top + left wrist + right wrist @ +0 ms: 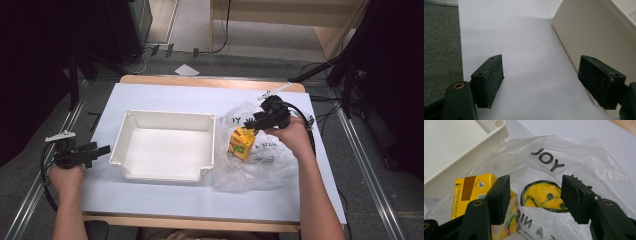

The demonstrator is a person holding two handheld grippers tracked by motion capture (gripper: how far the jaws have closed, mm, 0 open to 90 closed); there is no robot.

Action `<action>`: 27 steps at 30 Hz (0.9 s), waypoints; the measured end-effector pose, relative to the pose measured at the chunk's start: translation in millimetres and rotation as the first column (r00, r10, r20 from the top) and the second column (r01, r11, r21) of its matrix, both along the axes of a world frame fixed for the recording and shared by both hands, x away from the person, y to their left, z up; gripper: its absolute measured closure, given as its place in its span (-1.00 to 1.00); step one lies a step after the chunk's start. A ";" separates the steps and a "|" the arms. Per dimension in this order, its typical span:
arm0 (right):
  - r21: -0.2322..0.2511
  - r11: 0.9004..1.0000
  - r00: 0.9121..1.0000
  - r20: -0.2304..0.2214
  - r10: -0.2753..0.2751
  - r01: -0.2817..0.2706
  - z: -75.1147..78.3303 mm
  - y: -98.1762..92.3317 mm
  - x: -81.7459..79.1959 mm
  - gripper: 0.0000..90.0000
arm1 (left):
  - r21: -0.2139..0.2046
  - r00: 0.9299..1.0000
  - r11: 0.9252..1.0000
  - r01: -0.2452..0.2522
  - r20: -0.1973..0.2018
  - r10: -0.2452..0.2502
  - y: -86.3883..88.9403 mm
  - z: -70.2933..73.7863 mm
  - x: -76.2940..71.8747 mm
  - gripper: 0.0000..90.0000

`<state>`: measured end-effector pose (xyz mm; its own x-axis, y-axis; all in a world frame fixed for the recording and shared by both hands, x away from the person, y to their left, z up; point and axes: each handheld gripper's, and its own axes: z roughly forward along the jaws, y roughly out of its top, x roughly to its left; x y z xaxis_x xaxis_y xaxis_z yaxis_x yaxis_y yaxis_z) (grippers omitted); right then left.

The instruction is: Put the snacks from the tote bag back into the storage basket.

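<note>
A yellow juice carton (241, 142) stands on a clear plastic bag (252, 162) printed with a smiley and black letters, right of a white tray (131, 125). My right gripper (250, 124) hovers open just above and behind the carton. In the right gripper view the carton (471, 188) sits by the left jaw, the bag (574, 162) spreads beyond, and nothing lies between the jaws of the right gripper (535, 197). My left gripper (102, 150) is open at the table's left edge, beside the tray's left wall (594, 35). The left gripper (540, 80) holds nothing.
The table is covered by a white sheet (165, 197). Grey floor (441, 50) lies beyond the left edge. Black stands and cables stand around the table, and a wooden shelf (300, 17) is at the back.
</note>
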<state>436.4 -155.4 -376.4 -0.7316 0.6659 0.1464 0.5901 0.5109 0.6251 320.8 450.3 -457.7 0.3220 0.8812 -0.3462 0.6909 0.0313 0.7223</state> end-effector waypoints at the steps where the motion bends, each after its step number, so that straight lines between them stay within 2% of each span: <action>1: -0.001 1.000 1.000 0.002 0.001 -0.001 -0.3 -0.1 0.2 -0.05 | -0.001 1.000 1.000 -0.003 0.002 0.003 -0.1 0.1 -0.2 -0.52; 27: -0.007 1.000 1.000 -0.002 -0.003 0.003 1.6 -1.1 -2.2 -0.07 | -0.010 1.000 1.000 0.001 0.000 -0.001 -1.5 -0.3 2.7 -0.52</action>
<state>434.2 -156.4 -374.8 -0.7291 0.6693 0.1432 0.5930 0.5132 0.6205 323.5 448.7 -458.0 0.3234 0.8770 -0.3553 0.6908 0.0378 0.7220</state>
